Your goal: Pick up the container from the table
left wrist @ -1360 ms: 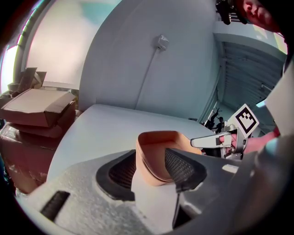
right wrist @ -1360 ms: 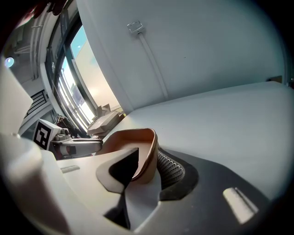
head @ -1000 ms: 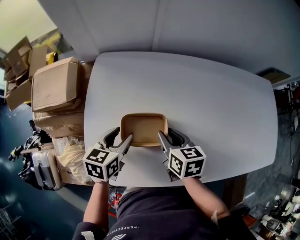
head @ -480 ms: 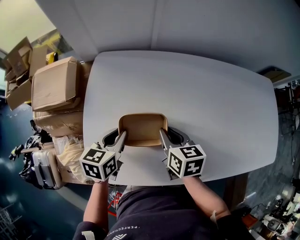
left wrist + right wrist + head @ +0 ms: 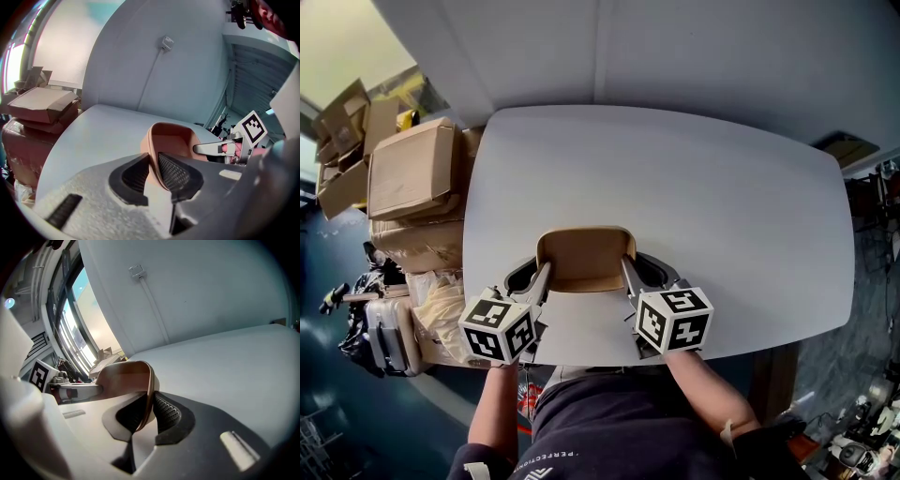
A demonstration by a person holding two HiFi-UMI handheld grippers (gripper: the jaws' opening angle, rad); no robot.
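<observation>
**At lower centre of the head view: container [image 5: 584, 258] gripped on both sides, lift in hand**

You have the tan container between the two tools, just inside the near edge of the table [image 5: 703, 187].

Your left gripper [image 5: 540, 275] is pinching the container's left wall. In the left gripper view the rim runs down between its ribbed pads [image 5: 174, 172], with both pads bearing on it.

Your right gripper [image 5: 629, 271] is pinching the right wall. In the right gripper view the thin wall stands pressed between its pads [image 5: 167, 414].

Both pairs of jaws have just been closing, each with the wall between them.

Assessment: the grasp is made and the step in hand is the lift. I cannot confirm from these views that the base is clear of the surface.

The next move calls for both hands to rise together at the same pace and height, with the container kept level. The wall looks thin and bowed at the right-hand grip, so uneven pull could flex it or let it slip.

The surface is pale grey, smooth and round-cornered. A plain grey wall [image 5: 722, 56] fills the top of the frame. Cardboard boxes [image 5: 412, 169] are stacked at the left beside the table, with bagged clutter below them. A bright window [image 5: 79, 329] shows at the left of the right gripper view
</observation>
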